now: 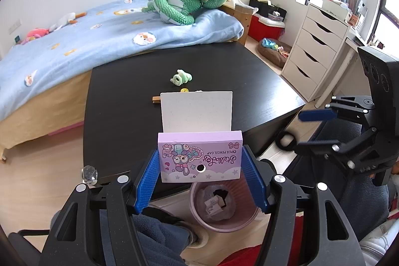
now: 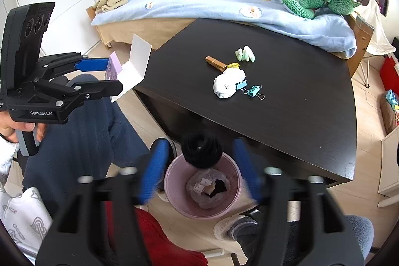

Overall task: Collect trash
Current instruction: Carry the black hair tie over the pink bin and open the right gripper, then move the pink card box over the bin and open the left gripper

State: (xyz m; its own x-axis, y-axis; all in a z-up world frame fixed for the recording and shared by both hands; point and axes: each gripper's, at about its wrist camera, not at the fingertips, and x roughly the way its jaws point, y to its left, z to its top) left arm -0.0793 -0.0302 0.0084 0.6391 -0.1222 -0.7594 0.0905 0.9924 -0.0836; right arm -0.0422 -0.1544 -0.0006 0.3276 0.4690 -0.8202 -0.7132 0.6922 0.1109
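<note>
My left claw point(image 1: 200, 166) pinches a flat lilac cardboard box with a cartoon print and an open white flap point(image 1: 199, 156), and holds it in the air above the round pink plastic waste bin point(image 1: 249, 221) that stands on the floor just beside the black wooden table point(image 1: 124, 96). My right claw point(image 2: 199, 166) is spread, its blue fingers point(image 2: 154, 166) apart and blurred, and a black round bundle point(image 2: 202, 150) sits between them over the bin mouth; the pads do not press on it, so I judge it is let go and dropping, but the picture is too soft to tell what this thing is. Inside the bin there is a thin bag with some small cartons and paper, so a part of the collecting is already done. The box is not yet in. On the table I see a crumpled white tissue ball point(image 2: 228, 82), a brown wooden clothespin point(image 2: 215, 63), a small yellow piece point(image 2: 233, 65), two light blue binder clips point(image 2: 250, 89) and a small green plush toy point(image 2: 245, 54). The tissue looks like trash to me; the others perhaps not. So the task seems about half way.
</note>
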